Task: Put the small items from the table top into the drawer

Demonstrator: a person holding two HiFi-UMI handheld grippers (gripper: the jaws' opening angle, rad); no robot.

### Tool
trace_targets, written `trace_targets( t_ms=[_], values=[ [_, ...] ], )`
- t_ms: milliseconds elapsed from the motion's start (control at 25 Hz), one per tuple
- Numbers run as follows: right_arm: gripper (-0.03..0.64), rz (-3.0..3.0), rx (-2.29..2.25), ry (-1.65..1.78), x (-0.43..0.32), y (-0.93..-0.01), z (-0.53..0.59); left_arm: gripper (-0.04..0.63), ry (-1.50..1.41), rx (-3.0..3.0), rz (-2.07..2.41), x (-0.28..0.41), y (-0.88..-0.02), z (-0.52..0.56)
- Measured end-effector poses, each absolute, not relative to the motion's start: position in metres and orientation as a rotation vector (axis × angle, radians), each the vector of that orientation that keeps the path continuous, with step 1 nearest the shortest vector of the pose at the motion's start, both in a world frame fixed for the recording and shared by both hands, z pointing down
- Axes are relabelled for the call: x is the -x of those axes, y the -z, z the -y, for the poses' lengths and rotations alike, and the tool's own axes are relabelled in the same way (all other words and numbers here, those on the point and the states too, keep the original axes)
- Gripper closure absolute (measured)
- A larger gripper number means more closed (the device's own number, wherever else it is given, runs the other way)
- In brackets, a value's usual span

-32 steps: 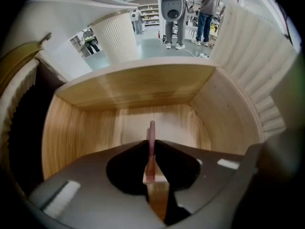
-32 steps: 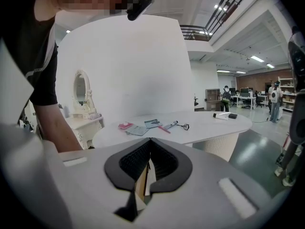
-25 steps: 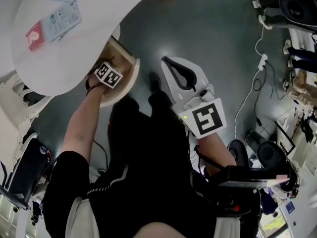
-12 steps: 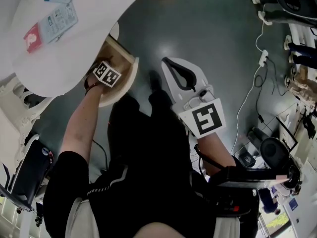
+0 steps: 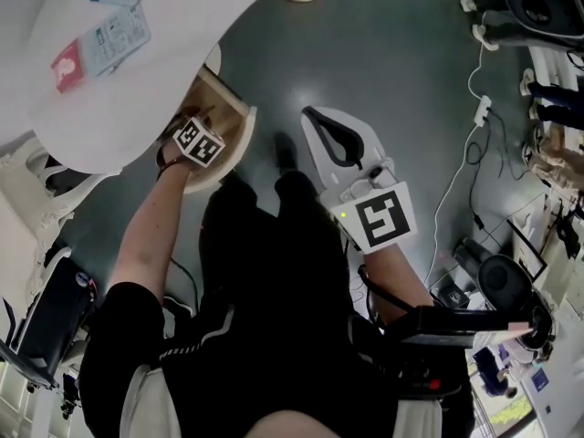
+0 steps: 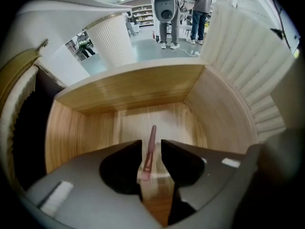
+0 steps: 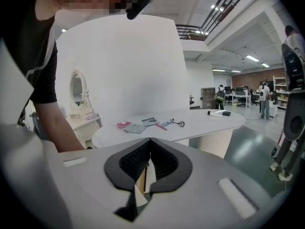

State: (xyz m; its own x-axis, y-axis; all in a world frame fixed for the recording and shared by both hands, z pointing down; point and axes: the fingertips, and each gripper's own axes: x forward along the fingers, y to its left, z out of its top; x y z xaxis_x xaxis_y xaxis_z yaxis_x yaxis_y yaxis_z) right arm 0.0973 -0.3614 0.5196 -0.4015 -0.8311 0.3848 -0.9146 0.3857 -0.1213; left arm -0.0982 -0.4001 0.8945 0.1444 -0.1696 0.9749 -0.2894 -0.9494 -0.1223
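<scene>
Wooden drawer (image 6: pixel 143 87) holds the slim pink brush (image 6: pixel 152 136), which stands between the jaws of the left gripper (image 6: pixel 151 146). These jaws have just been opening and do not press it. This gripper points steeply down; if it rises crooked, a pad could catch the brush and drag it out. The right gripper (image 7: pixel 148 151) is clenched and empty, aimed a little downward toward the tabletop (image 7: pixel 200 123).

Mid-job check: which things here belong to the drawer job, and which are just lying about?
Job: drawer, pink brush inside it, table, pink packet, cards, pen.
Lying about: floor cable, vanity mirror.
</scene>
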Motion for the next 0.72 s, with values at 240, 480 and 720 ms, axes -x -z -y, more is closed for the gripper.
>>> trace_targets(
  t_ms=[240,480,720],
  values=[
    [0.614,2.399,-1.539,-0.442,-0.092,-0.502,0.356,0.465,-1.88,-2.38,0.431,0.092,-0.865,0.387],
    [0.614,2.409,-1.541,-0.425,-0.088,-0.487,0.346,0.476,-1.785,-2.481,0.414,0.085,-0.822,0.374],
    [0.614,2.461,-1.518,-0.372,-0.075,-0.465,0.342,0.504,-1.681,-2.597,0.43,0.071,-0.768,0.363]
  ],
)
